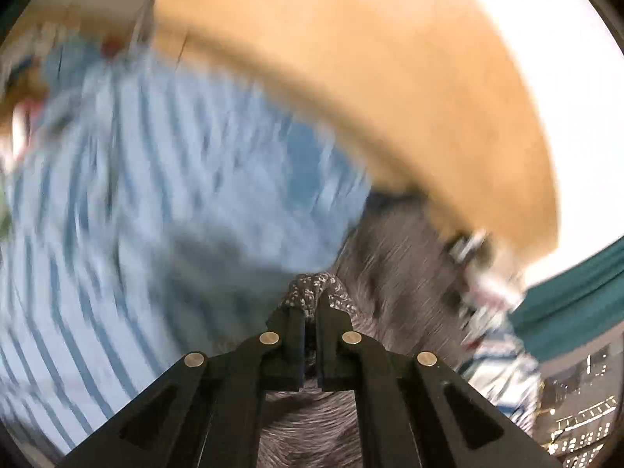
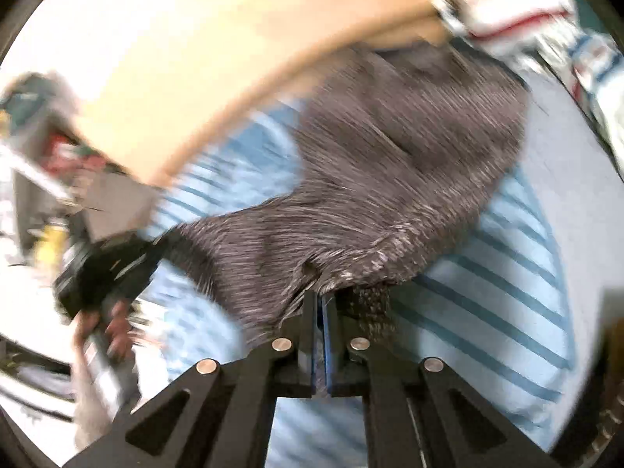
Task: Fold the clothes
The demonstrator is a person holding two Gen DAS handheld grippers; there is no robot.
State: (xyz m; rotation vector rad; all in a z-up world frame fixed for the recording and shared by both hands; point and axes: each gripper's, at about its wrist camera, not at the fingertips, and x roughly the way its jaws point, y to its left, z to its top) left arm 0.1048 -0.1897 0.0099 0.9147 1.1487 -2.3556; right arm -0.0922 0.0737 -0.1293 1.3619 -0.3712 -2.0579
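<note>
Grey speckled garment (image 2: 390,163) stretched above striped bedsheet (image 2: 507,292), pinched at separate edges by left gripper (image 1: 310,308) and right gripper (image 2: 321,296). Could slip from either thin pinch if swung fast.

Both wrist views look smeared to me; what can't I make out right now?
- Left wrist view: motion blur smears the striped sheet and the pile beside the grey garment; what's in the pile is unreadable.
- Left wrist view: the left tool covers the pinched fold, so the garment's edge there is hidden.
- Right wrist view: the garment's type and far end are blurred.
- Right wrist view: the clutter at the left edge is too smeared to name.
</note>
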